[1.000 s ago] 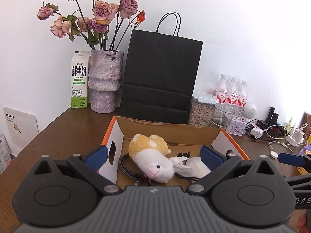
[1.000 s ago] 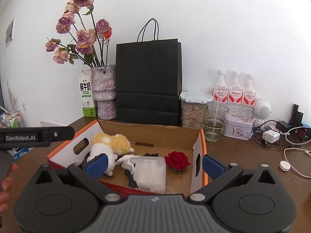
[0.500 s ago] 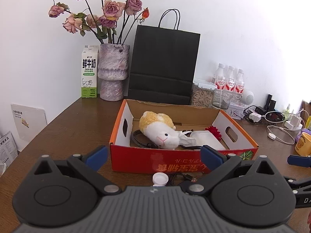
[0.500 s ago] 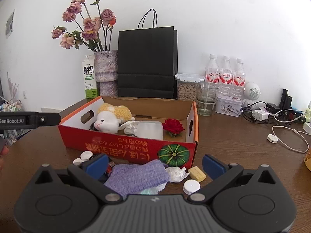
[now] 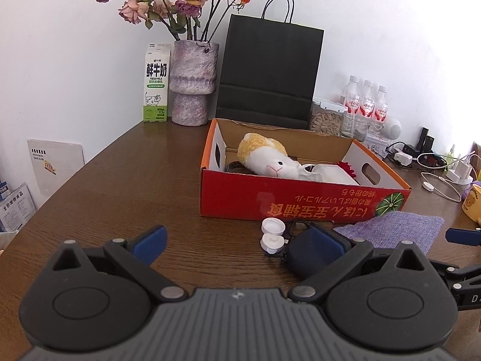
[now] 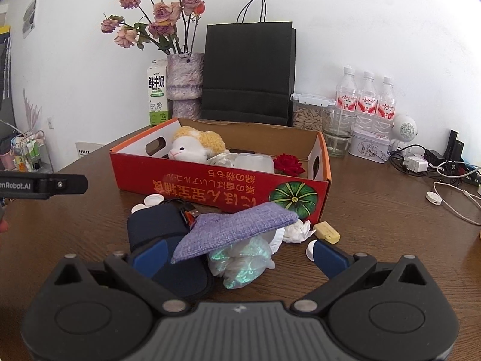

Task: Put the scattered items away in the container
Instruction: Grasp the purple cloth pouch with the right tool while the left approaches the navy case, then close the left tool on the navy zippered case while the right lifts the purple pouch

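Note:
The red cardboard box [image 5: 300,201] [image 6: 210,186] holds a plush toy [image 5: 264,156] [image 6: 195,147], a white case [image 6: 254,162] and a red rose [image 6: 288,164]. In front of it lie a purple cloth [image 6: 237,231] [image 5: 390,230], a dark blue pouch [image 6: 156,228] [image 5: 303,258], a shiny plastic wrapper [image 6: 240,261], crumpled tissue [image 6: 297,230], a yellow block [image 6: 326,231] and white caps [image 5: 272,234] [image 6: 153,201]. My left gripper [image 5: 237,242] is open and empty, short of the caps. My right gripper [image 6: 240,254] is open, low over the cloth and wrapper.
Behind the box stand a black paper bag [image 5: 269,72], a vase of dried roses [image 5: 192,84], a milk carton [image 5: 156,82], a seed jar [image 6: 309,111], water bottles [image 6: 365,99] and a glass [image 6: 338,131]. Cables and chargers [image 6: 436,171] crowd the right; a yellow mug [image 5: 472,201] sits at the edge.
Both grippers have pulled back from above the box and dropped lower. The loose items in front of the box have come into view. Both stay open.

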The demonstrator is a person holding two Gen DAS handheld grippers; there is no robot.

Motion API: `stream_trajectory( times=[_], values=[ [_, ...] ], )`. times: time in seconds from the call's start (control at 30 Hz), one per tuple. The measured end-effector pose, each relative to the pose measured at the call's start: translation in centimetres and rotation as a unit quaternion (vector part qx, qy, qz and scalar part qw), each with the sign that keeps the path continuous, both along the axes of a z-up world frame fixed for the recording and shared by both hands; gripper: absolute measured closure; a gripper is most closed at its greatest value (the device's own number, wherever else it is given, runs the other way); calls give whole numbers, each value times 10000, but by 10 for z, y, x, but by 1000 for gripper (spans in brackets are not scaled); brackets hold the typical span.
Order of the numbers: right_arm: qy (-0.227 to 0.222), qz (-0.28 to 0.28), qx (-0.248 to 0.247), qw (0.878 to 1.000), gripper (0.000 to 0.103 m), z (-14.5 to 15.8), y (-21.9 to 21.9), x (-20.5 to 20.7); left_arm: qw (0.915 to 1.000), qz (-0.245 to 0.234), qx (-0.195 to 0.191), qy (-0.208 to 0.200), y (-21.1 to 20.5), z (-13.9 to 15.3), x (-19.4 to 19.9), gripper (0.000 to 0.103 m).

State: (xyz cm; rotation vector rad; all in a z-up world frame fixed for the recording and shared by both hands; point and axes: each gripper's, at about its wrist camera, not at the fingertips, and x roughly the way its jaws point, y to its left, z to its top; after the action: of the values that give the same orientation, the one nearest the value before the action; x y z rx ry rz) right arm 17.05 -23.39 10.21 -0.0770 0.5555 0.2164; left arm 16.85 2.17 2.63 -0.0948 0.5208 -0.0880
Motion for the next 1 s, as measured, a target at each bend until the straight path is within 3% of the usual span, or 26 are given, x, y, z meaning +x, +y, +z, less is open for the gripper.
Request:
stream_trajectory(
  times=[0.3, 0.4, 0.5, 0.67, 0.87, 1.0],
  values=[
    [150, -106, 228, 9996, 1, -7, 5, 22, 10000, -54, 42, 21, 1, -3, -2, 0],
    [170, -173, 440, 9987, 8, -4, 2, 32, 10000, -9, 30, 61, 3, -4, -1, 0],
    [204, -283, 582, 9977, 29, -2, 1, 42, 10000, -1, 18, 83, 5, -5, -1, 0],
    [167, -292, 530, 9980, 81, 1, 5, 46, 9998, 7, 48, 177, 4, -8, 1, 0],
    [-93, -141, 616, 9980, 100, 5, 4, 38, 9996, -18, 56, 293, -2, -12, 3, 0],
    [-355, -132, 727, 9966, 101, 17, -1, 31, 9995, -74, 88, 308, -10, -11, 2, 0]
  ],
)
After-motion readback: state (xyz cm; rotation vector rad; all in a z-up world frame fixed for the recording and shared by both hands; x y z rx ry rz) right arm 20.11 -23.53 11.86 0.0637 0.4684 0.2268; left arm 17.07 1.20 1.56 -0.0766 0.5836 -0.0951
